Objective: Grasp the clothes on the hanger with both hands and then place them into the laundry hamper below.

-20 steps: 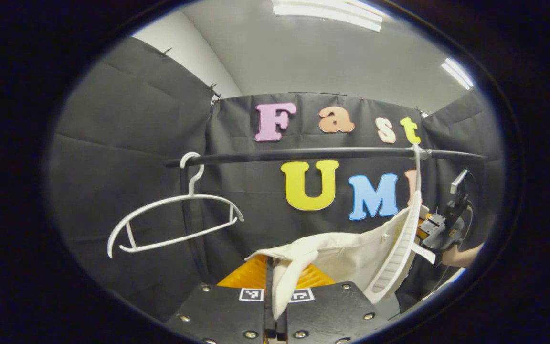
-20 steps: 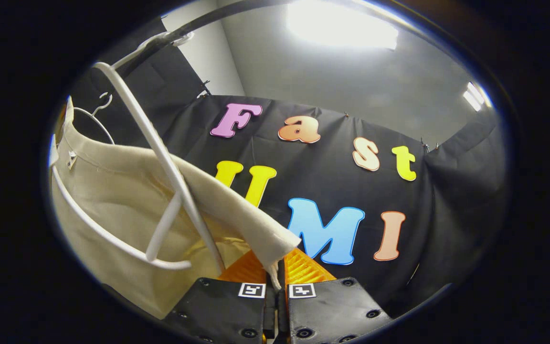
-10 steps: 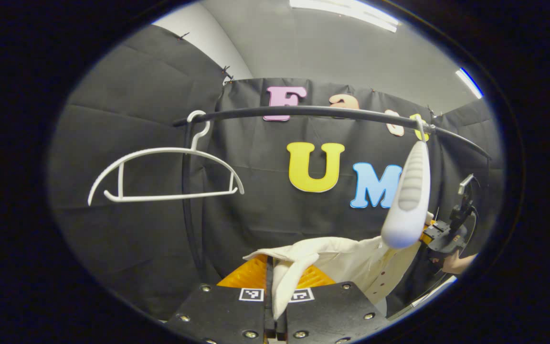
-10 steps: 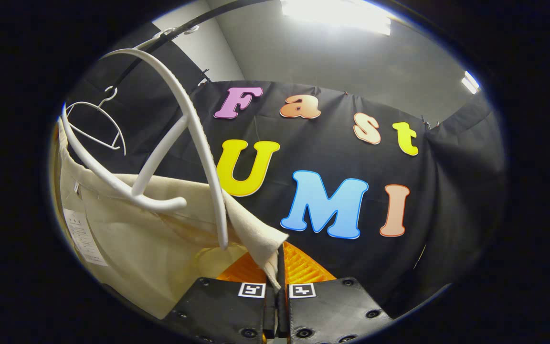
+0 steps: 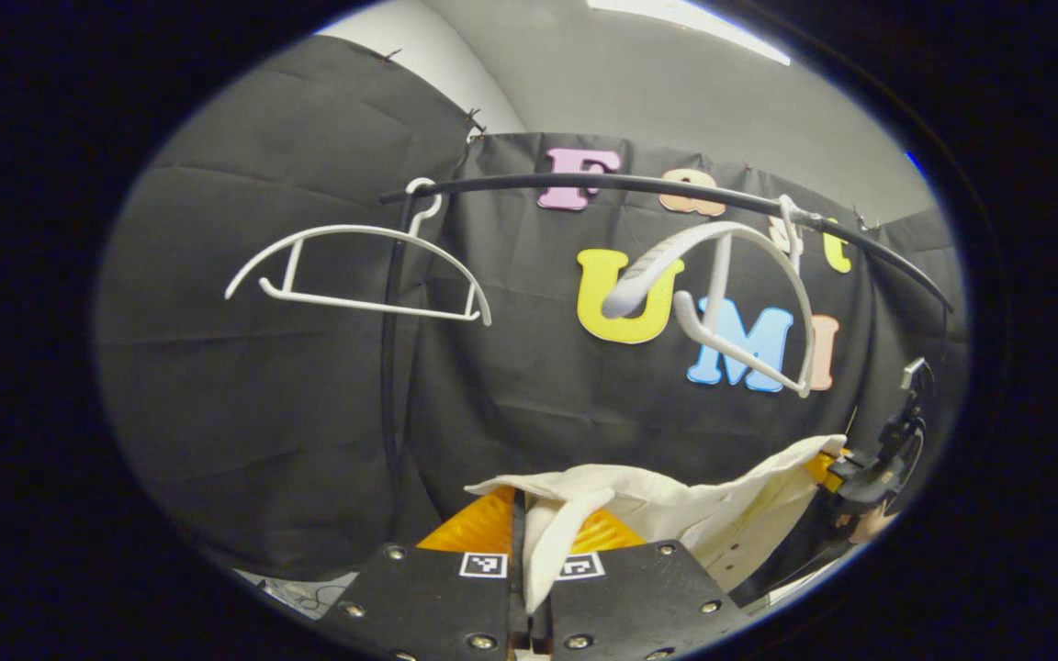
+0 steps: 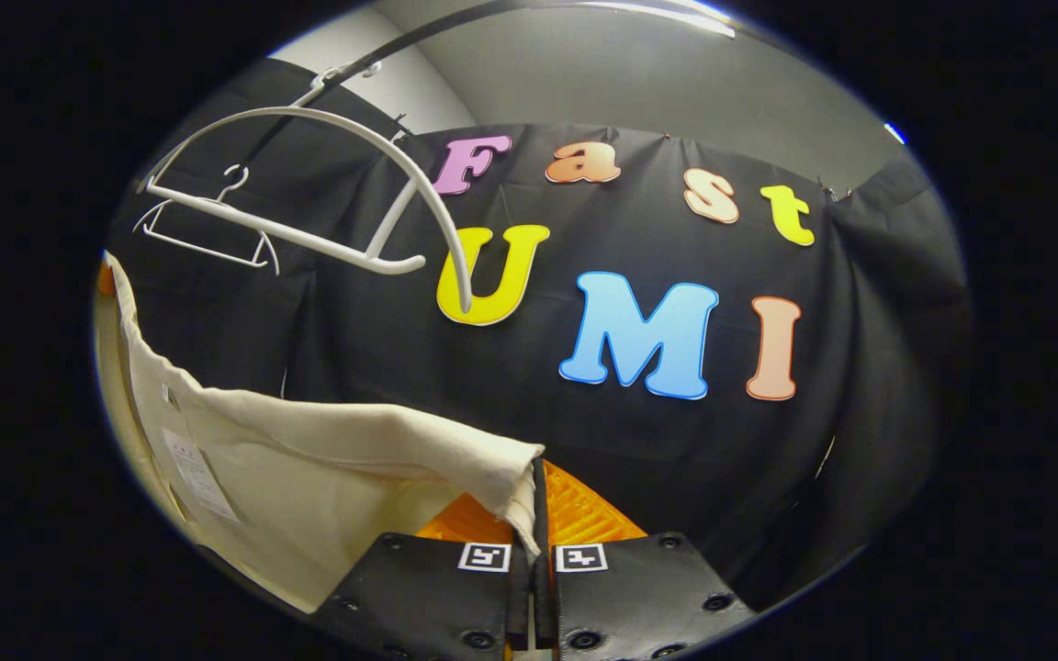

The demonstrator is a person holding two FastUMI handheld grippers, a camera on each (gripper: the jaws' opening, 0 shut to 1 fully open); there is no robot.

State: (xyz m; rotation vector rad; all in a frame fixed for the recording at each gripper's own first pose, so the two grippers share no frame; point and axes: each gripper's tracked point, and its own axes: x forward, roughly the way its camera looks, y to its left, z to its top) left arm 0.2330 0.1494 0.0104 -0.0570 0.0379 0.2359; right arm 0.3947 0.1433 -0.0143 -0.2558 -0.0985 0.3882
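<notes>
Shirt (image 5: pixel 676 505) hangs stretched between both grippers, left gripper (image 5: pixel 529 551) and right gripper (image 6: pixel 536 523) each pinching an edge, below the bare hanger (image 5: pixel 731 294) on the rail (image 5: pixel 639 186).

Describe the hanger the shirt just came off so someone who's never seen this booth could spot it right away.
Find the black rail running across the black cloth wall. Two white hangers hang from it: the bare hanger by the upright pole hangs level, while the swinging hanger hangs tilted and twisted, above the cream shirt stretched between both grippers.
</notes>
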